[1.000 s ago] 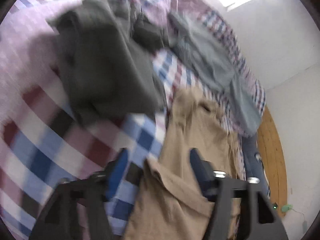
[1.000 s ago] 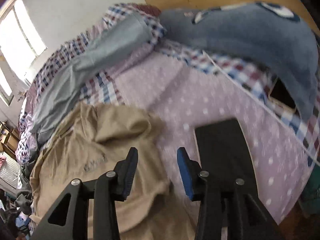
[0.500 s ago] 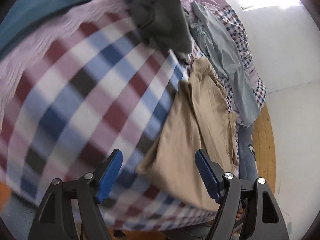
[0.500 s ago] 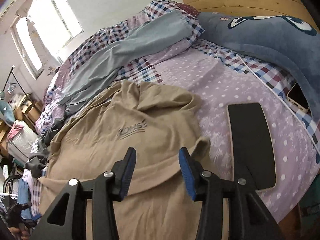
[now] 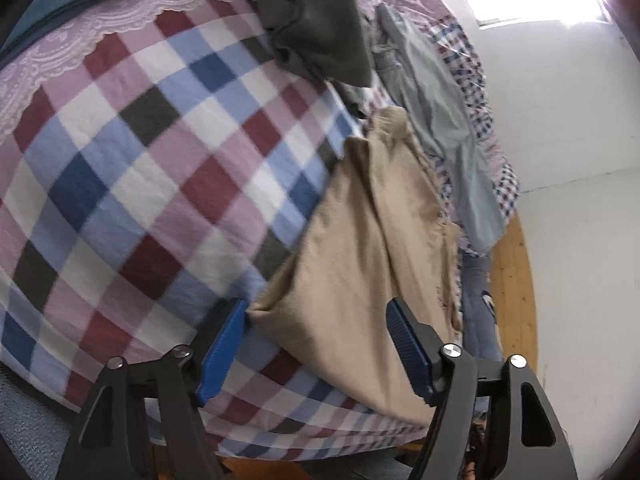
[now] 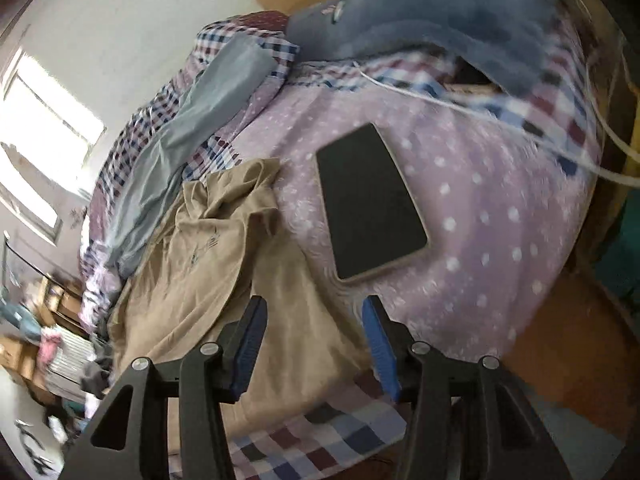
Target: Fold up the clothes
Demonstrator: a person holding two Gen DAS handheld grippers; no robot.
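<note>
— Right wrist view first: can you read what is printed on the tan shirt (image 6: pixel 224 280)?

— No. A small dark mark sits on its chest, left of centre in the frame, but it is too blurred to make out. The shirt lies spread on the bed, its lower part running down between the 2 blue pads.

— And the right gripper (image 6: pixel 312 344)?

— Parted to a middling width, nothing between the pads. Whether they touch the fabric under them I cannot tell. Just above, at centre, a dark tablet (image 6: pixel 370 204) lies flat on the dotted purple sheet (image 6: pixel 500 208), beside the shirt. A white cable (image 6: pixel 460 106) runs across the upper right.

— Left wrist view?

— The left gripper (image 5: pixel 316 344) stands wide open and holds nothing. The shirt's corner (image 5: pixel 260 306) sits right by the left-hand pad; contact is unclear. The shirt runs up the middle of the frame on the checked blanket (image 5: pixel 132 168). A dark grey garment (image 5: pixel 320 28) is heaped at top centre, a pale blue-grey one (image 5: pixel 440 120) lies along the right.
</note>
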